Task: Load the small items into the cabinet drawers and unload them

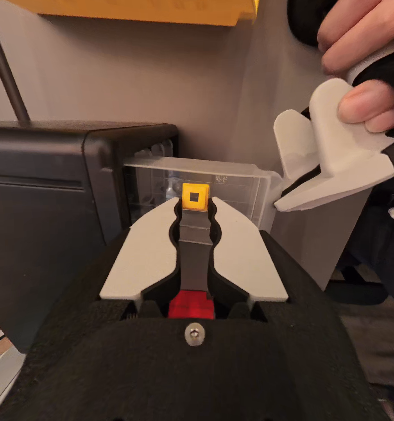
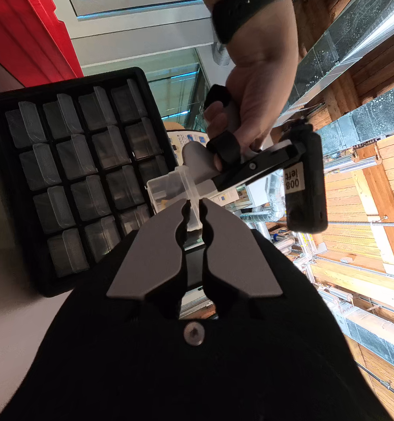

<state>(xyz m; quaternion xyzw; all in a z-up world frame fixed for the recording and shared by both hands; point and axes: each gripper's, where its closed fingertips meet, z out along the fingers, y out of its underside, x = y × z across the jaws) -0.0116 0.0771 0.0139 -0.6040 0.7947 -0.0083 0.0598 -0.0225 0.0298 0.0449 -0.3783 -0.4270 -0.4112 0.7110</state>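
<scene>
The left tongs (image 1: 195, 200) pinch a yellow square piece (image 1: 195, 196) over the clear drawer (image 1: 237, 182), which the right tongs (image 2: 195, 201) clamp by its front tab at three o'clock; a tilt risks spilling.

— Count it off for me: grippers?
— Two, a left gripper (image 1: 195, 200) and a right gripper (image 2: 194, 201).
— Yellow square pieces?
— One yellow piece (image 1: 195, 196).
— Cabinets?
— One black cabinet (image 2: 0, 104). One clear drawer (image 1: 214, 182) pulled out.
— Hands?
— Two: one hand (image 1: 360, 45), another hand (image 2: 255, 98).
</scene>
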